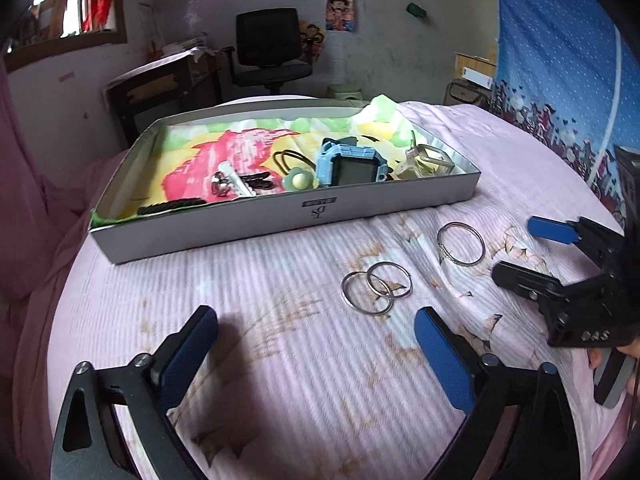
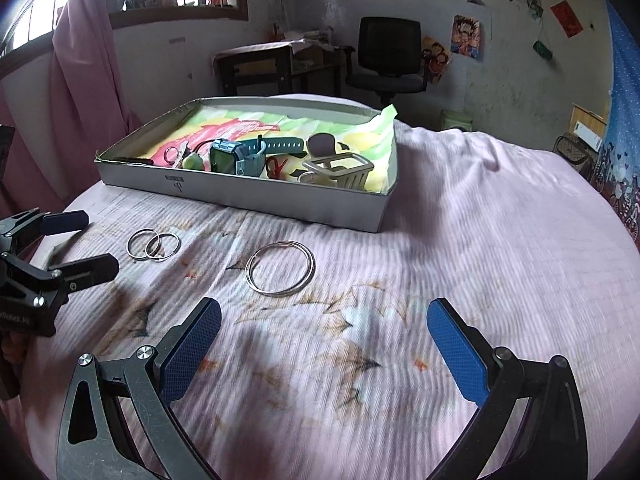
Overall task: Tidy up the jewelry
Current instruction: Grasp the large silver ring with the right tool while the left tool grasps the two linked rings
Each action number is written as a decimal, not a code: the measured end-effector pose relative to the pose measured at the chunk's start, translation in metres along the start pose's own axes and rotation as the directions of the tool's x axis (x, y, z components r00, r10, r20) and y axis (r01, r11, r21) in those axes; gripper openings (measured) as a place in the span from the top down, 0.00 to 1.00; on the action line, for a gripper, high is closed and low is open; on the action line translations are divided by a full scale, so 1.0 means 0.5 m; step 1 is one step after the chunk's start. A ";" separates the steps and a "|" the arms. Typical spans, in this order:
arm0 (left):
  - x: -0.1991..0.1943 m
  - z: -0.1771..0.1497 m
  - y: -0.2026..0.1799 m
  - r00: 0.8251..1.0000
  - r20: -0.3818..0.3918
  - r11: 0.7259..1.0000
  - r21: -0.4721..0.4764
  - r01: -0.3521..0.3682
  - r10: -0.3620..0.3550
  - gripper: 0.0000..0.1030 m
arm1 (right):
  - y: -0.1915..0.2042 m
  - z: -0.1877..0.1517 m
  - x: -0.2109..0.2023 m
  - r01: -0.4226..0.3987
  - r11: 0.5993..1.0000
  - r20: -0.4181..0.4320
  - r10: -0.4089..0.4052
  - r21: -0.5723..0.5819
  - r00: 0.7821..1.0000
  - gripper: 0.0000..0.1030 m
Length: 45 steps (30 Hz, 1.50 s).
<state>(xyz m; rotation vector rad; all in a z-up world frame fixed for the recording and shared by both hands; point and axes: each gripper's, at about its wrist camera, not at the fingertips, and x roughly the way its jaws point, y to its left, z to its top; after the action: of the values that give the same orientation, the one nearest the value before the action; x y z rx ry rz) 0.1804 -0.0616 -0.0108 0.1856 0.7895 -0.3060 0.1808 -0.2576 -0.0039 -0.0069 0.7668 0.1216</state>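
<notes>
A shallow grey box (image 1: 280, 220) (image 2: 280, 200) lined with colourful paper stands on the pink bedspread. It holds a blue watch (image 1: 346, 162) (image 2: 232, 154), a clear square bangle (image 1: 430, 160) (image 2: 340, 172), a flower hair tie (image 1: 300, 179) and small clips. Two overlapping small silver hoops (image 1: 376, 287) (image 2: 153, 243) and one large silver hoop (image 1: 461, 244) (image 2: 281, 269) lie on the bed in front of the box. My left gripper (image 1: 316, 330) (image 2: 86, 240) is open and empty just short of the small hoops. My right gripper (image 2: 324, 320) (image 1: 516, 248) is open and empty just short of the large hoop.
A black office chair (image 1: 268, 48) and a dark desk (image 1: 160, 88) stand by the far wall. A pink curtain (image 2: 80, 80) hangs at the left, a blue cloth (image 1: 560, 60) at the right. The bedspread (image 2: 480, 220) stretches right of the box.
</notes>
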 end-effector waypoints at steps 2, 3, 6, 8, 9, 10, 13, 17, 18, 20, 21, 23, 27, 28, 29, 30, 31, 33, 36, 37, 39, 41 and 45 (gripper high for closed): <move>0.007 0.002 -0.002 1.000 -0.007 1.000 0.017 0.008 -0.007 0.13 | 0.001 0.005 0.011 -0.015 1.000 -0.018 0.015 -0.006 1.000 0.14; 0.010 0.003 -0.002 1.000 -0.008 1.000 0.022 0.009 -0.009 0.14 | 0.000 0.007 0.016 -0.018 1.000 -0.023 0.018 -0.006 1.000 0.21; 0.016 0.004 -0.004 1.000 -0.004 0.999 0.036 0.021 -0.021 0.18 | 0.002 0.009 0.031 -0.034 0.999 -0.037 0.034 -0.006 0.999 0.27; 0.018 0.007 -0.005 0.999 -0.001 0.998 0.047 0.033 -0.033 0.20 | 0.007 0.010 0.035 -0.050 0.999 -0.036 0.049 -0.018 0.998 0.28; 0.019 0.007 -0.005 0.999 -0.001 0.998 0.053 0.040 -0.040 0.20 | 0.008 0.012 0.036 -0.053 0.998 -0.036 0.053 -0.023 0.998 0.29; 0.021 0.008 -0.007 0.999 -0.002 0.997 0.062 0.052 -0.052 0.21 | 0.013 0.013 0.039 -0.062 0.998 -0.040 0.061 -0.032 0.997 0.29; 0.028 0.013 -0.011 0.997 -0.009 0.993 0.086 0.082 -0.081 0.24 | 0.014 0.018 0.049 -0.083 0.996 -0.053 0.080 -0.044 0.995 0.32; 0.038 0.019 -0.020 0.995 -0.020 0.988 0.115 0.103 -0.102 0.31 | 0.015 0.025 0.062 -0.117 0.992 -0.066 0.113 -0.051 0.991 0.34; 0.040 0.021 -0.020 0.995 -0.024 0.988 0.118 0.103 -0.101 0.33 | 0.015 0.026 0.065 -0.121 0.991 -0.068 0.118 -0.054 0.991 0.34; 0.044 0.024 -0.019 0.994 -0.030 0.987 0.116 0.108 -0.105 0.36 | 0.019 0.028 0.072 -0.131 0.989 -0.077 0.126 -0.063 0.989 0.34; 0.046 0.025 -0.019 0.994 -0.032 0.988 0.114 0.108 -0.105 0.37 | 0.021 0.029 0.076 -0.134 0.989 -0.081 0.128 -0.067 0.988 0.34; 0.050 0.026 -0.018 0.994 -0.035 0.988 0.112 0.109 -0.106 0.40 | 0.022 0.030 0.082 -0.139 0.988 -0.087 0.133 -0.069 0.987 0.35; 0.054 0.029 -0.020 0.994 -0.040 0.988 0.112 0.110 -0.106 0.47 | 0.026 0.029 0.088 -0.144 0.986 -0.091 0.137 -0.078 0.986 0.35; 0.055 0.029 -0.021 0.994 -0.040 0.988 0.112 0.109 -0.105 0.48 | 0.027 0.030 0.089 -0.144 0.986 -0.092 0.136 -0.081 0.986 0.36; 0.057 0.030 -0.022 0.994 -0.041 0.988 0.114 0.109 -0.105 0.50 | 0.028 0.030 0.090 -0.144 0.986 -0.093 0.136 -0.084 0.986 0.37; 0.057 0.030 -0.022 0.994 -0.041 0.987 0.115 0.109 -0.105 0.51 | 0.030 0.030 0.090 -0.145 0.986 -0.094 0.136 -0.086 0.986 0.38; 0.057 0.031 -0.023 0.993 -0.042 0.987 0.117 0.111 -0.107 0.55 | 0.031 0.030 0.091 -0.146 0.985 -0.096 0.137 -0.088 0.986 0.38; 0.058 0.032 -0.025 0.993 -0.043 0.986 0.120 0.113 -0.109 0.58 | 0.032 0.030 0.090 -0.145 0.985 -0.095 0.137 -0.089 0.986 0.42; 0.058 0.032 -0.026 0.993 -0.043 0.985 0.124 0.117 -0.113 0.65 | 0.034 0.029 0.089 -0.147 0.985 -0.093 0.138 -0.093 0.986 0.48; 0.059 0.032 -0.027 0.993 -0.044 0.985 0.126 0.118 -0.113 0.68 | 0.035 0.029 0.089 -0.148 0.984 -0.093 0.139 -0.095 0.986 0.49; 0.060 0.032 -0.028 0.992 -0.045 0.984 0.130 0.122 -0.117 0.72 | 0.037 0.029 0.089 -0.151 0.983 -0.092 0.142 -0.099 0.986 0.57; 0.060 0.031 -0.030 0.992 -0.045 0.984 0.133 0.120 -0.115 0.72 | 0.039 0.028 0.088 -0.155 0.983 -0.092 0.146 -0.103 0.985 0.60; 0.058 0.030 -0.031 0.993 -0.039 0.985 0.129 0.117 -0.113 0.73 | 0.039 0.028 0.087 -0.155 0.983 -0.091 0.146 -0.102 0.985 0.60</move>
<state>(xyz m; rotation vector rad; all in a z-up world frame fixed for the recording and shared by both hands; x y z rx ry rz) 0.2044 -0.0860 -0.0222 0.2691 0.8133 -0.4659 0.2193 -0.2327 -0.0235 -0.0580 0.8427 0.3088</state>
